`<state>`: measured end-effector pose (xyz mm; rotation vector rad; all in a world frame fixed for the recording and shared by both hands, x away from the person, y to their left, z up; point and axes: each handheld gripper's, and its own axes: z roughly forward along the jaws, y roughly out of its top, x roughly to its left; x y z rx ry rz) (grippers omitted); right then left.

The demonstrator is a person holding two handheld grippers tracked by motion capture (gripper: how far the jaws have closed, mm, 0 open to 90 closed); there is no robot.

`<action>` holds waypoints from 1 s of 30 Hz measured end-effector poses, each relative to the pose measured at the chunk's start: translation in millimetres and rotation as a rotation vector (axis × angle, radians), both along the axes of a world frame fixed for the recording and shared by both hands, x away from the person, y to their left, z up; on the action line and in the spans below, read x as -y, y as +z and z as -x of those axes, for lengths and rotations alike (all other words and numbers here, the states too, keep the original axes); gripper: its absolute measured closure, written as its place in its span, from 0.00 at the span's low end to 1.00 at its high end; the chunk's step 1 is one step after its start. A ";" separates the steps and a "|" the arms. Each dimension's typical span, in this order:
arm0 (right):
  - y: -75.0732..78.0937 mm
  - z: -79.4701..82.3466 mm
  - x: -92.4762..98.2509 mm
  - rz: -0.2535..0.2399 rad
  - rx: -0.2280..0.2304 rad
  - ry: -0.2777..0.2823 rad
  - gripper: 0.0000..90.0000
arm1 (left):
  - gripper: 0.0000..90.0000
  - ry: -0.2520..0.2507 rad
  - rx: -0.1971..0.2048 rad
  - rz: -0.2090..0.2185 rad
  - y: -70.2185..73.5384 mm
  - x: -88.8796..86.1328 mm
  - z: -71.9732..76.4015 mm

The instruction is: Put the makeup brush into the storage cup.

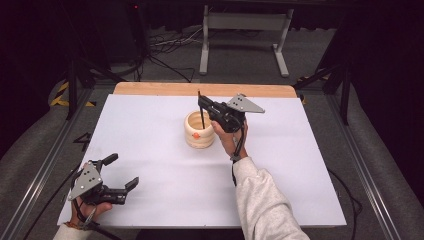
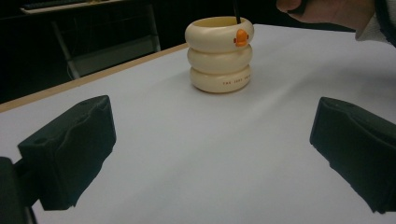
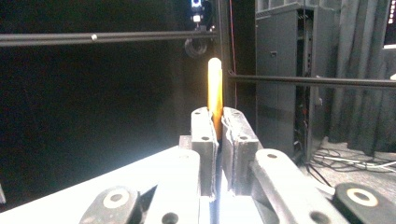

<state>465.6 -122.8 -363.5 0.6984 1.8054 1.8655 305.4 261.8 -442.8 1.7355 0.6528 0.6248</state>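
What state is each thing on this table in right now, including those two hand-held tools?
Left tool: open, holding nothing, low over the table's near left.
Right tool: shut on the pencil, above the holder.
Pencil: upright, its lower end inside the holder.
Ringed cream holder: standing upright on the white sheet.

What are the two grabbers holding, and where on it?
Right gripper pinches a thin stick near its top; left gripper holds nothing.

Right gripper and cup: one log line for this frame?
right gripper: shut on pencil, lower end inside cup | left gripper: open, idle over table
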 end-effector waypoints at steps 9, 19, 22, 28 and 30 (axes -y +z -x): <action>-17.3 0.4 -0.7 0.032 -0.026 -0.003 0.94 | 0.01 0.003 -0.006 -0.001 -0.6 0.2 -0.8; -25.4 5.7 1.7 0.038 -0.040 -0.006 0.94 | 0.01 0.002 -0.008 0.000 -0.6 0.7 -0.7; -25.6 6.4 2.6 0.042 -0.041 -0.012 0.94 | 0.01 0.001 -0.008 -0.001 -0.8 0.5 -1.0; -25.2 6.3 1.7 0.049 -0.038 -0.018 0.94 | 0.01 0.003 -0.007 0.004 -1.0 1.2 -0.9; -25.2 6.1 1.7 0.049 -0.038 -0.018 0.94 | 0.01 0.004 -0.006 0.003 -1.0 1.1 -1.0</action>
